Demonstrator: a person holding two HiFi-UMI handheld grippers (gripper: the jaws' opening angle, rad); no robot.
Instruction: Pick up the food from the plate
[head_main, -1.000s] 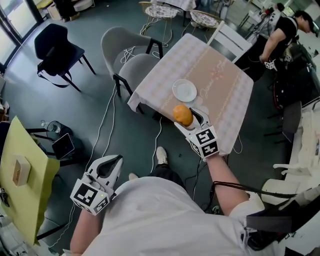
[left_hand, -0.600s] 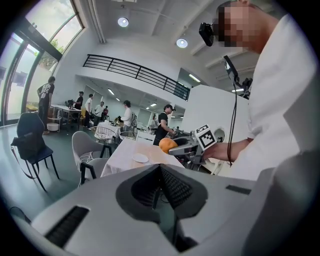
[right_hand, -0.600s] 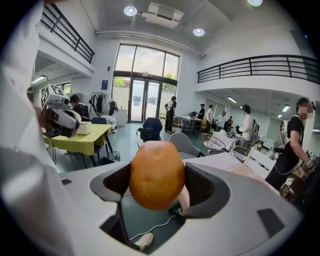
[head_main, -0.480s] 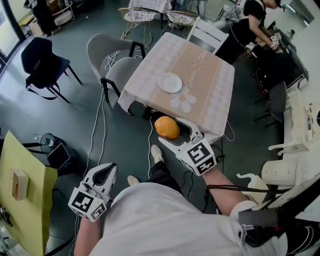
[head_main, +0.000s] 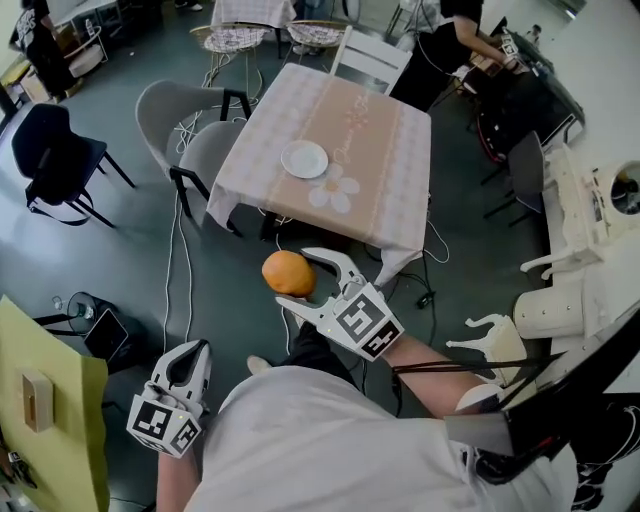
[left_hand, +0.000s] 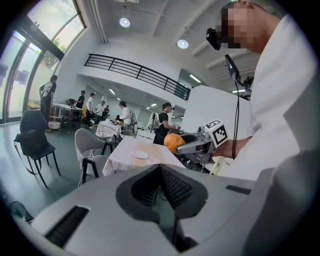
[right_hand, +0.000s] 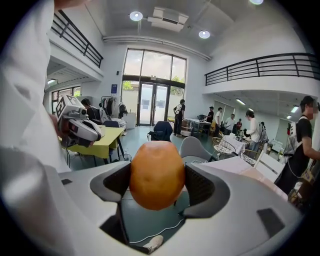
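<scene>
My right gripper (head_main: 300, 278) is shut on an orange bread roll (head_main: 288, 273), held over the grey floor well in front of the table. In the right gripper view the bread roll (right_hand: 157, 175) sits squeezed between both dark pads (right_hand: 199, 186). The white plate (head_main: 304, 159) lies empty on the pink tablecloth of the table (head_main: 380, 150). My left gripper (head_main: 188, 362) hangs low at my left side, shut with nothing in it. In the left gripper view its jaws meet, and the bread roll (left_hand: 174, 143) and the plate (left_hand: 140, 155) show beyond them.
Two grey chairs (head_main: 190, 140) stand at the table's left side, a white chair (head_main: 368, 60) at its far end. Cables trail over the floor (head_main: 175, 270). A black chair (head_main: 55, 165) is at the left, a yellow table (head_main: 45, 400) near my left arm. A person (head_main: 455, 40) stands beyond the table.
The right gripper has carried the bread roll away from the table edge, towards me and to the left. The table and plate have receded in view. The left gripper stays shut at my side.
</scene>
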